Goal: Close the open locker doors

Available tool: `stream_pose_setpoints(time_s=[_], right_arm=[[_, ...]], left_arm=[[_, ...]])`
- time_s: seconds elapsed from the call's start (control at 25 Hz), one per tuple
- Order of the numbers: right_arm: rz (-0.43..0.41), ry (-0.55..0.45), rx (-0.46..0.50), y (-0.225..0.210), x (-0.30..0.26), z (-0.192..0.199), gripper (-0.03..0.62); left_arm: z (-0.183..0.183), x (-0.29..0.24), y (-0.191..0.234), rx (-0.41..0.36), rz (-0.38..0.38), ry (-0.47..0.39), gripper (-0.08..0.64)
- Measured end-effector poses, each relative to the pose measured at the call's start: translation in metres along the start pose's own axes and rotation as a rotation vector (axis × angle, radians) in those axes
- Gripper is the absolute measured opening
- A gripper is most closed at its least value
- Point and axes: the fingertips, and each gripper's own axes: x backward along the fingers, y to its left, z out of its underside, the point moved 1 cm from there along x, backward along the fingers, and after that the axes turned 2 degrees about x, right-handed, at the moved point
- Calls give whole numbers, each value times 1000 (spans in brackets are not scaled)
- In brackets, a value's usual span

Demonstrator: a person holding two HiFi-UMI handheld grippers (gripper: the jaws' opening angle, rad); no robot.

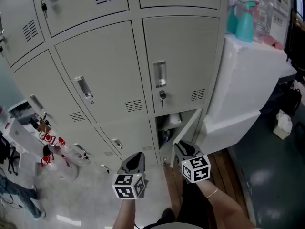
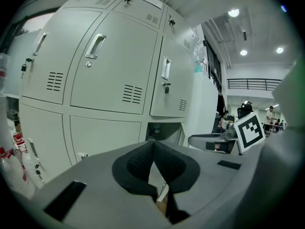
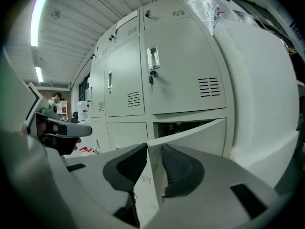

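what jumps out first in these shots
The one open locker door, bottom right of the grey locker wall, with its edge between the right gripper's jaws. Next, the teal spray bottle on the white cabinet beside the lockers.

1. A white cabinet (image 1: pixel 248 80) stands at the right, its top and side bare.
2. A teal spray bottle (image 1: pixel 246 25) is upright on the cabinet's top, with a second teal bottle (image 1: pixel 232 20) just beside it.
3. Clear plastic containers (image 1: pixel 262 13) are crowded behind them, too blurred to tell apart.
4. Wooden boards (image 1: pixel 224 161) lie on the floor below the cabinet.
5. A crumpled white bag (image 1: pixel 283 123) sits on the dark floor (image 1: pixel 271 175) at the right.
6. Red-and-white labelled bottles (image 1: pixel 50 140) cluster at the left, beside a white box (image 1: pixel 14 132).
7. Round ceiling lights (image 2: pixel 233 13) glow above a railing (image 2: pixel 252 84).
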Motion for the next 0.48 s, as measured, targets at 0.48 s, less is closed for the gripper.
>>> stream_pose_setpoints(time_s=[0.48], right_arm=[[-69, 7, 35, 11, -60, -15, 97]], left_arm=[[-2, -4, 35, 34, -97, -8, 20]])
